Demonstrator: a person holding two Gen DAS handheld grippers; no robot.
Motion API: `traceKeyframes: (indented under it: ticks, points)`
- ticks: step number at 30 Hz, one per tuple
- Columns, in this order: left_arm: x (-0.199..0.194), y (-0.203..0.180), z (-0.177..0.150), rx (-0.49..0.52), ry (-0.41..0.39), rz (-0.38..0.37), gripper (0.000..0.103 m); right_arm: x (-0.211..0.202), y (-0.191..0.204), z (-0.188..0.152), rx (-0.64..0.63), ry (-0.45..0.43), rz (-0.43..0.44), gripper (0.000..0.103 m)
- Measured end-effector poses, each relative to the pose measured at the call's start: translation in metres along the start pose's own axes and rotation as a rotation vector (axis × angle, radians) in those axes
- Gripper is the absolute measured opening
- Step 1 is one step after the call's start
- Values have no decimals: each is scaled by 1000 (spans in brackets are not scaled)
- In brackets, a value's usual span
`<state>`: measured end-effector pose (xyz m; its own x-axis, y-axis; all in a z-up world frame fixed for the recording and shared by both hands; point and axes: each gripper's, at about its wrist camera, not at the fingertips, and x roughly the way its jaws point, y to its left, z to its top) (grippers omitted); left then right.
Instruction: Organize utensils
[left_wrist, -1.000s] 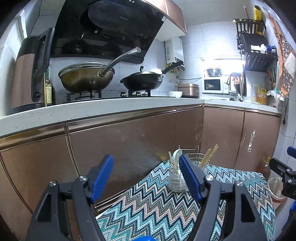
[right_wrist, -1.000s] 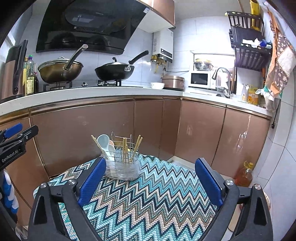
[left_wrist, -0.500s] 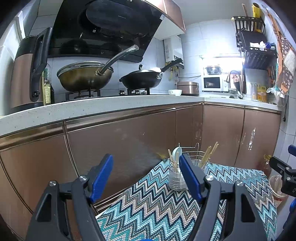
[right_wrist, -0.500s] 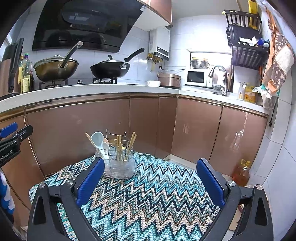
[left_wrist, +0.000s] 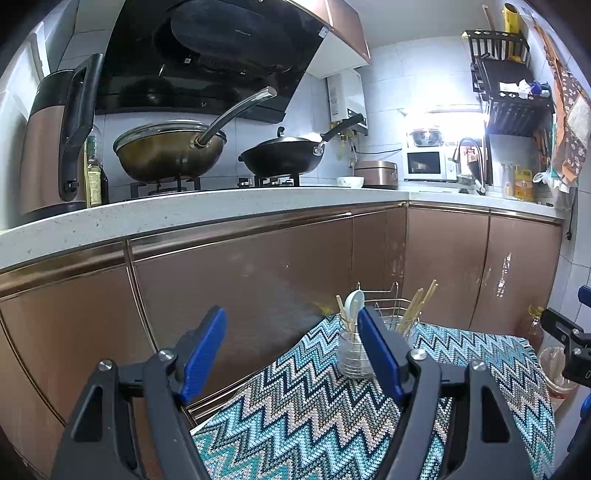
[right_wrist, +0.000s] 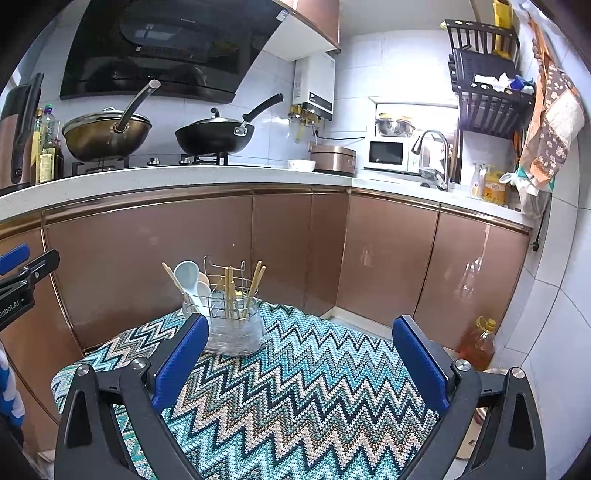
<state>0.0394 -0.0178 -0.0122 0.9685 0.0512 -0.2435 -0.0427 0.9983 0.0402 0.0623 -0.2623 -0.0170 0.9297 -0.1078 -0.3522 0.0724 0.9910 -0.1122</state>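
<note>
Right tool (right_wrist: 295, 362) nearer; chopsticks (right_wrist: 229, 291) upright

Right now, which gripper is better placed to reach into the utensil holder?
Right, probably. The right gripper is open with the utensil holder near its left finger; the left gripper sits left of it.

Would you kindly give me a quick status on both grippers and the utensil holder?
Left gripper open, empty. Right gripper open, empty. Utensil holder upright on zigzag cloth, spoons and chopsticks inside. Nothing between grippers and holder.
</note>
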Motion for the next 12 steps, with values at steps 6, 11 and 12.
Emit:
traceKeyframes:
  ticks: [6,11,12]
  points:
    - [1,1,1,-4,9,3,72,0,-2,1,2,-3,-11,99]
    - [2,1,1,-5,7,8,72,0,-2,0,4,-4,-19,99]
    - [2,2,1,-6,7,8,72,0,-2,0,6,-5,-20,100]
